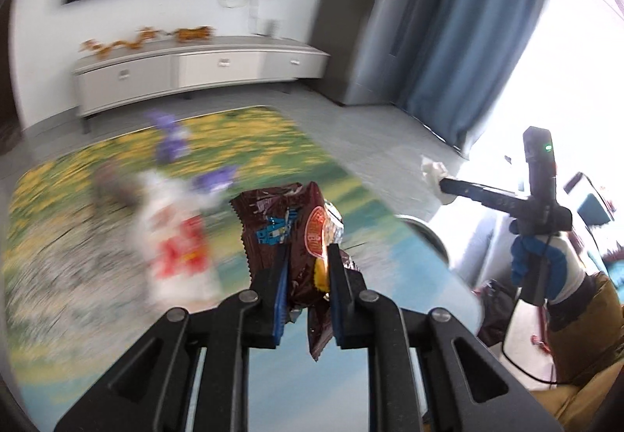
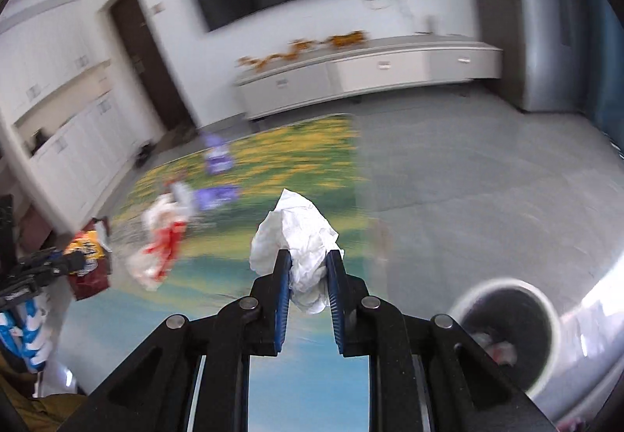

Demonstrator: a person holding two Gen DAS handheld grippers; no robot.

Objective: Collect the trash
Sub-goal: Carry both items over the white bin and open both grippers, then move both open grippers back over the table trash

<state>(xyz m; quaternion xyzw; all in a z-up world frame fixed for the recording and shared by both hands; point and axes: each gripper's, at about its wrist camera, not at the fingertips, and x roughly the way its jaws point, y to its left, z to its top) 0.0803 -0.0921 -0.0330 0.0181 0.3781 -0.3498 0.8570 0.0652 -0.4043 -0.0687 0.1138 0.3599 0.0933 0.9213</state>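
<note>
The left gripper (image 1: 308, 260) clamps a brown snack wrapper (image 1: 288, 233); the right gripper (image 2: 309, 268) pinches crumpled tissue (image 2: 300, 237). The lower-right bin (image 2: 507, 330) is narrow, so a release off-centre could drop either outside.

Glossy brown foil-like wrapper (image 1: 288, 237); crumpled matt white tissue paper (image 2: 300, 237); at its four o'clock, a smooth, dark-lined bin (image 2: 507, 330).

Red-white wrapper (image 1: 177, 237), purple wrappers (image 1: 171, 137) motion-blurred.
</note>
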